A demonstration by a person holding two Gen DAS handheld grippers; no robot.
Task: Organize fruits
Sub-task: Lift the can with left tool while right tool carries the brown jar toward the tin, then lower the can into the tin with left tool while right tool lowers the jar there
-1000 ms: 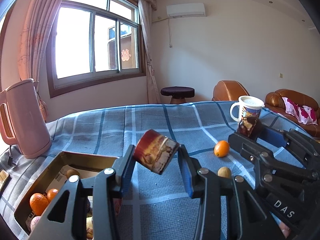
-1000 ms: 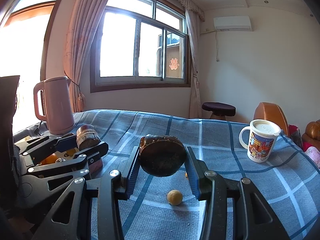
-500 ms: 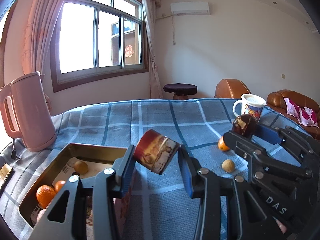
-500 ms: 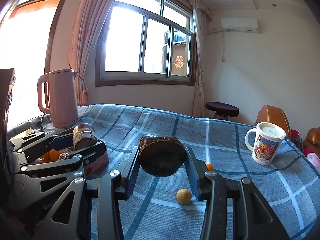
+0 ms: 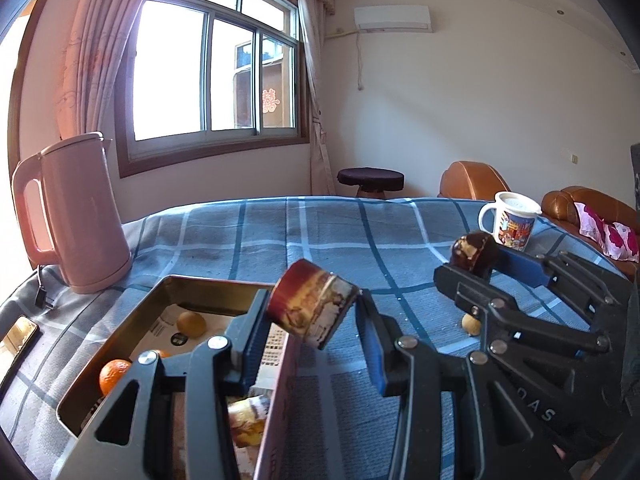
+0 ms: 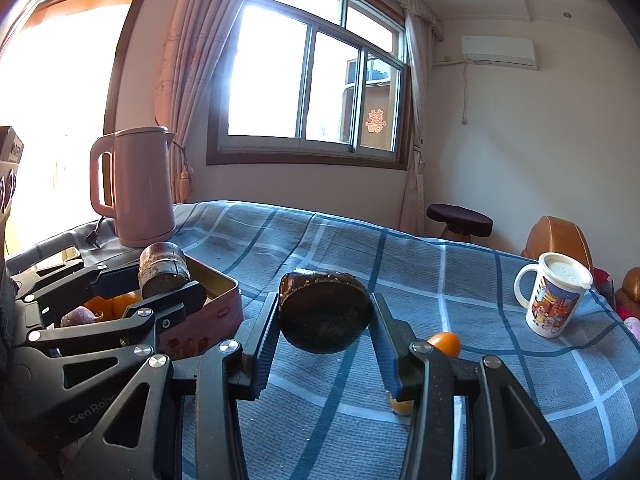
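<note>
My left gripper [image 5: 312, 314] is shut on a brown printed cylinder [image 5: 304, 304], tilted, above the right wall of an open tin box [image 5: 172, 282]. Inside the box lie an orange [image 5: 114, 374] and a small yellow fruit [image 5: 191, 323]. To the right of it, my right gripper [image 6: 325, 314] is shut on a dark brown round piece [image 6: 326, 320], held above the blue checked cloth [image 6: 460, 280]. On the cloth rest an orange [image 6: 444, 343] and a small yellow fruit [image 6: 400, 406], the latter partly hidden by a finger. Each gripper shows in the other's view.
A pink kettle [image 5: 76, 216] stands behind the box at the far left, with a phone [image 5: 18, 338] at the cloth's left edge. A lidded printed mug [image 6: 554, 300] stands at the far right. A stool [image 5: 370, 180] and brown sofas lie beyond the table.
Both grippers have shifted left toward the box with their pieces still gripped. The box looks nearer, and the loose orange is now hidden behind the right gripper in the left wrist view.
</note>
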